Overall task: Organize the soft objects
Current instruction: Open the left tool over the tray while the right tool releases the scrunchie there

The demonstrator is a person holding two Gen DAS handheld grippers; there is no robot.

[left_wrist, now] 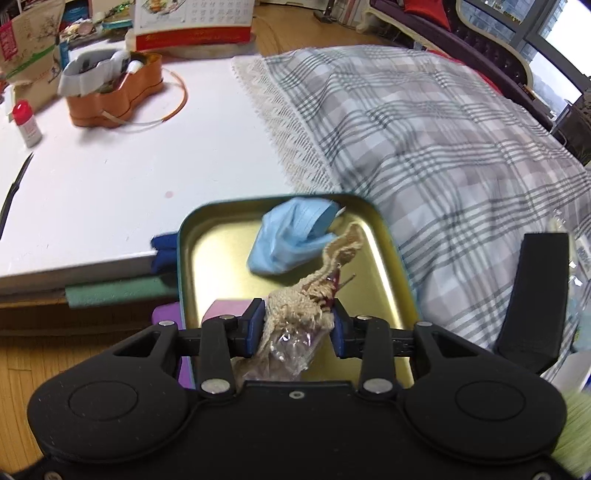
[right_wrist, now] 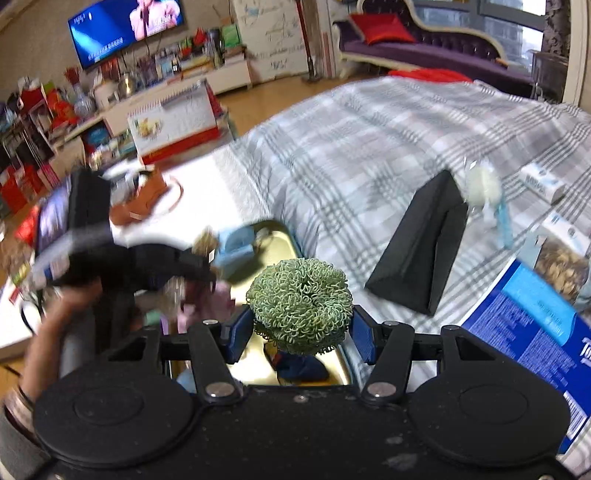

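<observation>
My left gripper (left_wrist: 297, 323) is shut on a beige knitted cloth (left_wrist: 314, 291) with clear plastic wrap, held low over a gold metal tray (left_wrist: 207, 258) with a teal rim. A crumpled blue face mask (left_wrist: 291, 240) lies in the tray's far part. My right gripper (right_wrist: 301, 330) is shut on a green curly scrubber ball (right_wrist: 300, 306), hanging over the same tray (right_wrist: 280, 243). In the right wrist view the left gripper (right_wrist: 173, 269) appears blurred at the left, held by a person's hand (right_wrist: 62, 314), with the mask (right_wrist: 234, 247) beyond it.
A plaid blanket (left_wrist: 424, 140) covers the bed to the right. A black triangular box (right_wrist: 421, 247) lies on it, with a blue carton (right_wrist: 528, 332) and a white puff (right_wrist: 482, 188) nearby. An orange container (left_wrist: 114, 88), small bottle (left_wrist: 26, 123) and calendar (left_wrist: 192, 26) stand on the white table (left_wrist: 129, 177).
</observation>
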